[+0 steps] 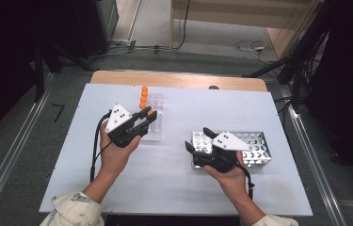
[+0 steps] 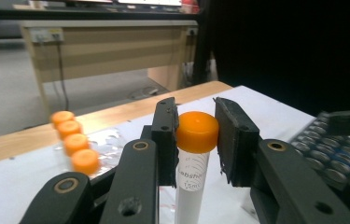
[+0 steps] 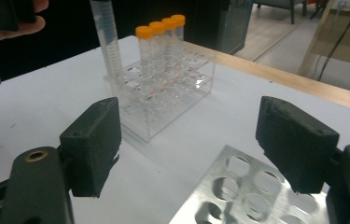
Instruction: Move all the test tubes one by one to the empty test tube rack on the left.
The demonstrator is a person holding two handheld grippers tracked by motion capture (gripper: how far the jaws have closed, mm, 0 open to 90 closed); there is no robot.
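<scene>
Bare desk (image 1: 164,174) between and in front of both racks: open passage. Clear rack (image 1: 153,120) with capped tubes (image 1: 143,96) blocks far-left. Metal rack (image 1: 254,146) blocks right. Left gripper (image 1: 148,114) occupies clear rack's near end.

Even overhead light brightens the white table (image 1: 174,179), surroundings dark; nearby orange caps (image 2: 77,144) blur.

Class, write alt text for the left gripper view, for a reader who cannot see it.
Two black jaws of the left gripper stand on either side of an upright tube with an orange cap; the left jaw touches it and a narrow gap shows on the right. Four more orange-capped tubes stand blurred behind on the white table.
</scene>
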